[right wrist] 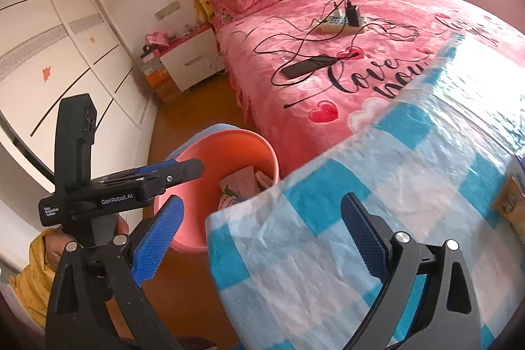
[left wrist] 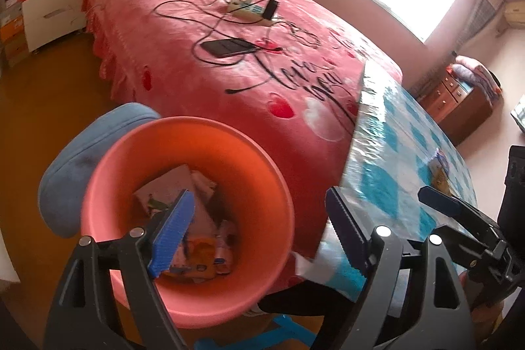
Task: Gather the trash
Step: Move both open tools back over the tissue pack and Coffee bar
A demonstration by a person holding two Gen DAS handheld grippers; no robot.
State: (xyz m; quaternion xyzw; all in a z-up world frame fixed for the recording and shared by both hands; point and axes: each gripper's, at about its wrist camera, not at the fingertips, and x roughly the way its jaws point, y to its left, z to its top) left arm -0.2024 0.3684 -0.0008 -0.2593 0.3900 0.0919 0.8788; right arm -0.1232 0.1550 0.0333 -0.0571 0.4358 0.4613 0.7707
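A pink-orange trash bucket (left wrist: 262, 173) stands on the floor beside the table and holds several paper wrappers (left wrist: 183, 186). My left gripper (left wrist: 259, 222) is open and empty above the bucket's mouth. The bucket also shows in the right wrist view (right wrist: 226, 146). My right gripper (right wrist: 262, 222) is open and empty over the corner of the table with the blue-and-white checked cloth (right wrist: 361, 186). A yellow snack packet (right wrist: 512, 202) lies on the cloth at the far right; it also shows in the left wrist view (left wrist: 439, 169). The other gripper (right wrist: 170, 173) is seen at the left.
A bed with a pink blanket (left wrist: 213, 54) fills the space behind the bucket, with a power strip (left wrist: 249, 9), cables and a dark phone (left wrist: 229, 46) on it. A blue cushion (left wrist: 75, 159) lies by the bucket. A white nightstand (right wrist: 190, 61) and wardrobe (right wrist: 49, 38) stand at the left.
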